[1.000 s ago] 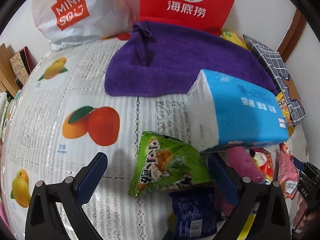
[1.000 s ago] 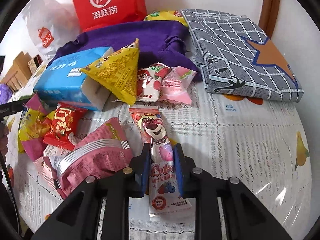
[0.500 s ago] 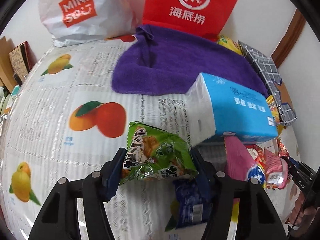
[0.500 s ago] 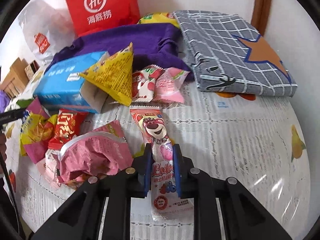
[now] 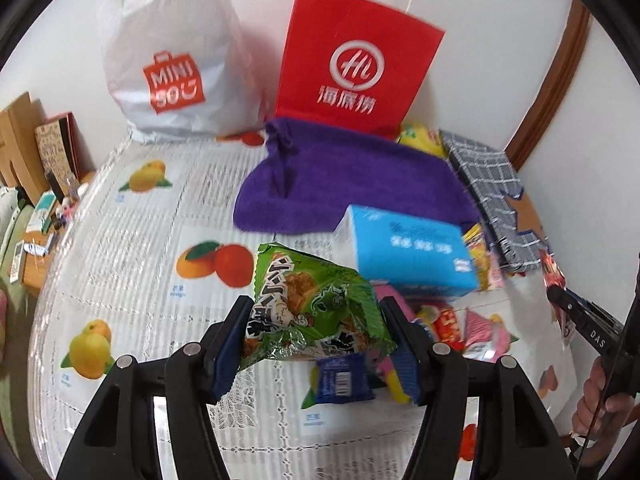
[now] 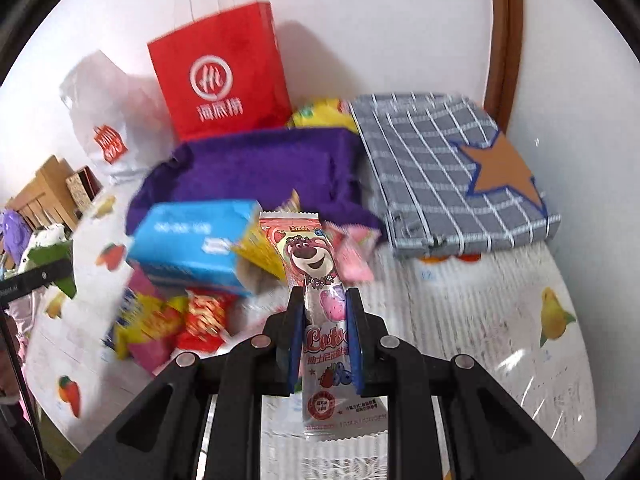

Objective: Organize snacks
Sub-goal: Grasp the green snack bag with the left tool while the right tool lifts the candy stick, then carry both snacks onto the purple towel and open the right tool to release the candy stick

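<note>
Left gripper point(image 5: 314, 322) clamps green snack bag point(image 5: 308, 312), now lifted off tablecloth point(image 5: 132, 248). Right gripper point(image 6: 325, 312) pinches bear candy stick point(image 6: 320, 280), also raised above snack pile point(image 6: 172, 316). Both picks done; next, carry to sorting spot.

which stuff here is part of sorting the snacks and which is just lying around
Part of the job:
- green snack bag, held in the left gripper
- pink bear snack stick, held in the right gripper
- loose snack pile

Just lying about:
- purple towel
- blue tissue pack
- red paper bag
- white plastic bag
- grey checked cloth
</note>
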Action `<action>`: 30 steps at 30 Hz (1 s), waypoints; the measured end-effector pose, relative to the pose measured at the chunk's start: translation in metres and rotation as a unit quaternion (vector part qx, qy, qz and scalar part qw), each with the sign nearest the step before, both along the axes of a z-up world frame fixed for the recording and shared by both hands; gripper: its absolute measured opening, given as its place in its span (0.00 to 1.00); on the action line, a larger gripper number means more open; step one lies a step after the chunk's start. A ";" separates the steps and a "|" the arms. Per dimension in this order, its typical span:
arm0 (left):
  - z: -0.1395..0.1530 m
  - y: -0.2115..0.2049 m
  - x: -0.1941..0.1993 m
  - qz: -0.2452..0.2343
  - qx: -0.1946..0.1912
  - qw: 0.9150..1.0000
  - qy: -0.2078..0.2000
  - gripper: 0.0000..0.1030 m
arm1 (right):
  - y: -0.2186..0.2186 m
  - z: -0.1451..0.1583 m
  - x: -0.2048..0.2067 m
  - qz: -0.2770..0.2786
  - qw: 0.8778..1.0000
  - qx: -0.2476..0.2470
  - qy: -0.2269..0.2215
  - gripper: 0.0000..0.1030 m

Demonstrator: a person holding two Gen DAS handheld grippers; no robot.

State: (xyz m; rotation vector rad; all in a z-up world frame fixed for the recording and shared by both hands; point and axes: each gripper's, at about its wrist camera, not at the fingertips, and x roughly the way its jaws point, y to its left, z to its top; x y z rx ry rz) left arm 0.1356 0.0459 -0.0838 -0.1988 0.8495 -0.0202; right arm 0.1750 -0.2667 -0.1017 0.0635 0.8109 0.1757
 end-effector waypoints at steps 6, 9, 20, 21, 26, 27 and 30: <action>0.026 -0.011 0.002 -0.010 -0.006 1.000 -0.022 0.60 | 0.017 0.037 0.003 0.016 0.999 0.007 -0.031 0.19; 0.036 -0.016 0.008 -0.015 -0.004 0.999 -0.028 0.60 | 0.023 0.048 0.009 0.023 0.999 0.010 -0.039 0.19; 0.050 -0.022 0.041 -0.022 0.023 0.999 -0.032 0.60 | 0.037 0.053 0.058 0.025 0.999 0.021 -0.041 0.19; 0.051 -0.022 0.045 -0.022 0.024 0.999 -0.032 0.60 | 0.037 0.054 0.062 0.025 0.999 0.020 -0.041 0.19; 0.053 -0.024 0.063 -0.026 0.033 0.999 -0.030 0.60 | 0.042 0.056 0.092 0.022 0.998 0.025 -0.047 0.19; 0.053 -0.025 0.066 -0.026 0.037 0.999 -0.030 0.60 | 0.043 0.056 0.097 0.022 0.998 0.027 -0.048 0.19; 0.052 -0.026 0.077 -0.028 0.039 0.999 -0.026 0.60 | 0.047 0.056 0.114 0.023 0.998 0.032 -0.048 0.19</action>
